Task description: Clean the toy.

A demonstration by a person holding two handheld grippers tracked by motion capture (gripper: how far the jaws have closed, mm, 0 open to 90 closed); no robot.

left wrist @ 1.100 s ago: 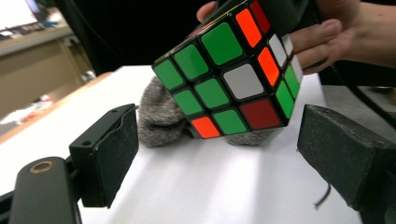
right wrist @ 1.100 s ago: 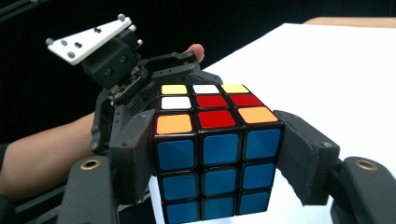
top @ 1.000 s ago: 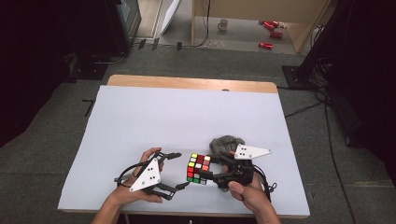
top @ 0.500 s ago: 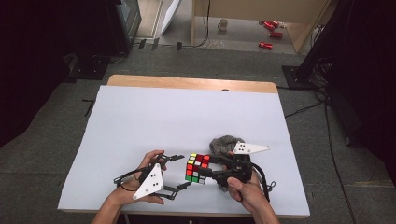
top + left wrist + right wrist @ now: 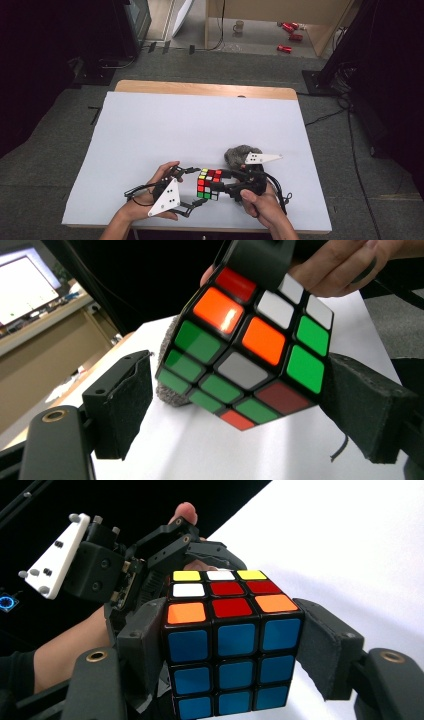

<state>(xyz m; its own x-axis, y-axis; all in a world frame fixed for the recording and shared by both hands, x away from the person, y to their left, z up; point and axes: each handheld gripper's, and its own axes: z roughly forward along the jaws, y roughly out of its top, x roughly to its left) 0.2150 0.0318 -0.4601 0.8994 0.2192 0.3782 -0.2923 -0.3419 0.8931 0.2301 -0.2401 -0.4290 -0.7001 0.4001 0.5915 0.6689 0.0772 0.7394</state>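
Since the earlier frame the left gripper has closed in on the Rubik's cube; its jaws now straddle the cube, gapped on one side and not clamped. The right gripper is clenched on the cube's opposite faces, holding it off the white table near the front edge. Judgement: light, rigid, slick plastic; layers may twist, so grip flat faces squarely. A grey fuzzy object lies just behind; open room ahead.

Glossy plastic cube, matt white table sheet, fuzzy grey cloth
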